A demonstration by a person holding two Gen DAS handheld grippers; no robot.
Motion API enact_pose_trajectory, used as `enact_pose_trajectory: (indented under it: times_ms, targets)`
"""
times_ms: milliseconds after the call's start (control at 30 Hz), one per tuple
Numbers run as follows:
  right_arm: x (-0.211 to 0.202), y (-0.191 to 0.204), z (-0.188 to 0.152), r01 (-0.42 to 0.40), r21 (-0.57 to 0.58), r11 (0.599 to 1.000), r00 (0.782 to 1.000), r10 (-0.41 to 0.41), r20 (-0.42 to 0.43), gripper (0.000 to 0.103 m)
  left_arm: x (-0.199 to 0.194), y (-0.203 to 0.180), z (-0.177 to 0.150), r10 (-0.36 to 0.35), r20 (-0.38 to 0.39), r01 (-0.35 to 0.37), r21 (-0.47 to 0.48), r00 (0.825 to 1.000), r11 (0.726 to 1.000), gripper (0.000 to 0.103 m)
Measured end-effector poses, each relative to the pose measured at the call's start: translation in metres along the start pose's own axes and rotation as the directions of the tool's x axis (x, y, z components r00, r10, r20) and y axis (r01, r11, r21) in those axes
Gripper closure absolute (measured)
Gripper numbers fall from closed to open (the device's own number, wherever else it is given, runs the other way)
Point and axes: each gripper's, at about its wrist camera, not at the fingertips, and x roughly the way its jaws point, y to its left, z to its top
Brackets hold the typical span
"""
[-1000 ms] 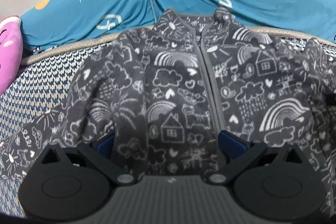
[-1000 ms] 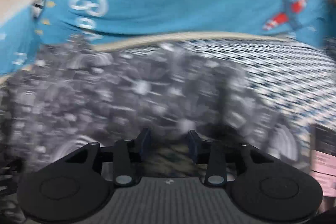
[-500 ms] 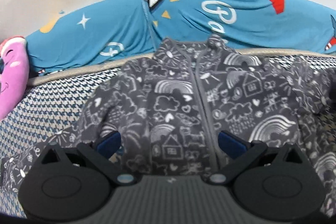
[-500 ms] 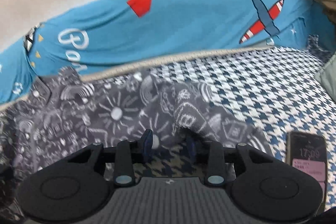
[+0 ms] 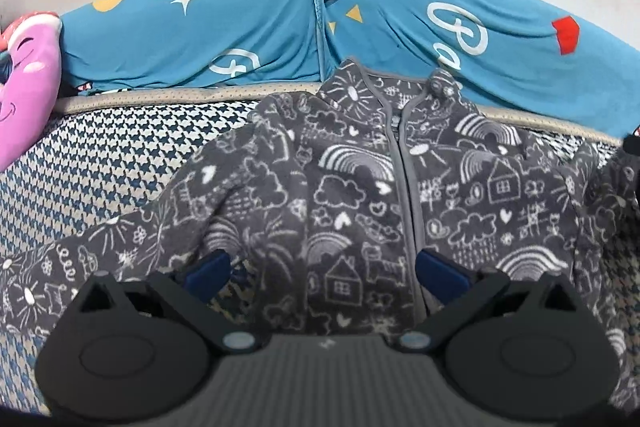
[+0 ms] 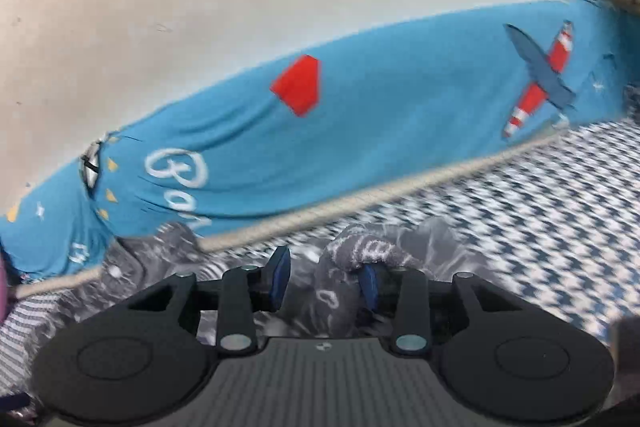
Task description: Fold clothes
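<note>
Grey doodle-print fleece jacket lies front up, zipped, on the houndstooth bed cover, collar toward blue bolster. Your left gripper hovers wide open over its hem; your right gripper has a sleeve bunched between half-closed fingers

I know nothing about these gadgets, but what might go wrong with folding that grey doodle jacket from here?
The right gripper has only a bunched bit of sleeve between its fingers, and that view is blurred with motion, so the fleece may slip out. The left gripper is open over the grey jacket, pinning nothing, so a pull might drag the whole garment along the checked mattress.
</note>
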Motion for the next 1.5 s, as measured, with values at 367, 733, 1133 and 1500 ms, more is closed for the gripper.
enact_pose_trajectory:
  times_ms: [367,733,1133,1500]
  targets:
    - [0.068,0.034,0.000,-0.062,-0.145,0.987,0.996,0.051,-0.079,0.057,0.007,0.008,0.005,-0.020,-0.034,0.019,-0.035,0.999,0.999,0.000]
    - [0.105,0.048,-0.021,-0.054,-0.331,0.942,0.991,0.010,-0.135,0.045,0.020,0.009,-0.001,-0.011,-0.058,0.008,-0.060,0.998,0.998,0.000]
    - [0.090,0.050,-0.002,0.018,-0.229,0.973,0.997,0.001,0.080,0.086,0.022,0.006,-0.004,0.010,-0.042,-0.012,-0.046,0.999,0.999,0.000]
    - [0.081,0.042,0.025,0.035,-0.019,0.999,0.996,-0.033,0.077,0.073,0.019,0.008,-0.005,-0.006,-0.035,0.004,-0.050,0.999,0.999,0.000]
